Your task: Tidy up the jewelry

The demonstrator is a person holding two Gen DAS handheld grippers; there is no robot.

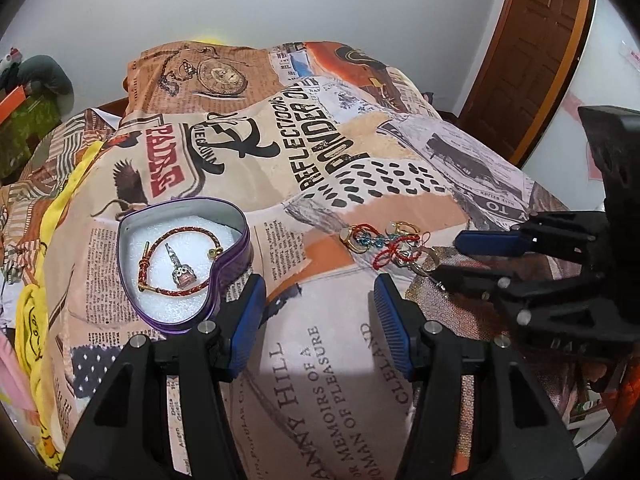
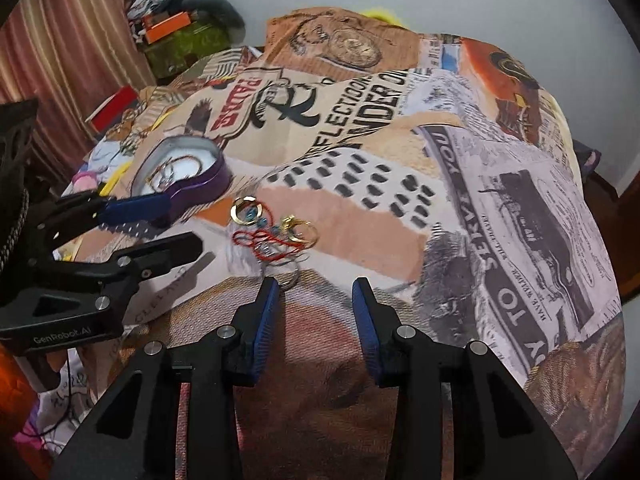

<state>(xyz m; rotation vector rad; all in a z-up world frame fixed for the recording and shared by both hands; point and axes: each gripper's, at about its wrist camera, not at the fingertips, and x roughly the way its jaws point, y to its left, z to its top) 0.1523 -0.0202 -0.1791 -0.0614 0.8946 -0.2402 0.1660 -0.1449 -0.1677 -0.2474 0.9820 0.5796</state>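
Note:
A purple heart-shaped tin [image 1: 236, 256] with white foam holds a red braided bracelet [image 1: 180, 248] and a small pink-stone charm [image 1: 179, 276]. It also shows in the right wrist view [image 2: 208, 186]. A tangle of loose jewelry [image 1: 390, 246] (gold rings, blue beads, red cord) lies on the printed cloth; it also shows in the right wrist view [image 2: 274, 232]. My left gripper [image 1: 318, 300] is open and empty, between tin and pile. My right gripper [image 2: 315, 294] is open and empty, just short of the pile; it also shows in the left wrist view [image 1: 450, 258].
A printed newspaper-collage cloth [image 1: 328, 152] covers the bed. Yellow fabric [image 1: 36, 320] and clutter lie at the left edge. A wooden door [image 1: 532, 52] stands at the right, a curtain [image 2: 60, 40] and boxes [image 2: 168, 24] at far left.

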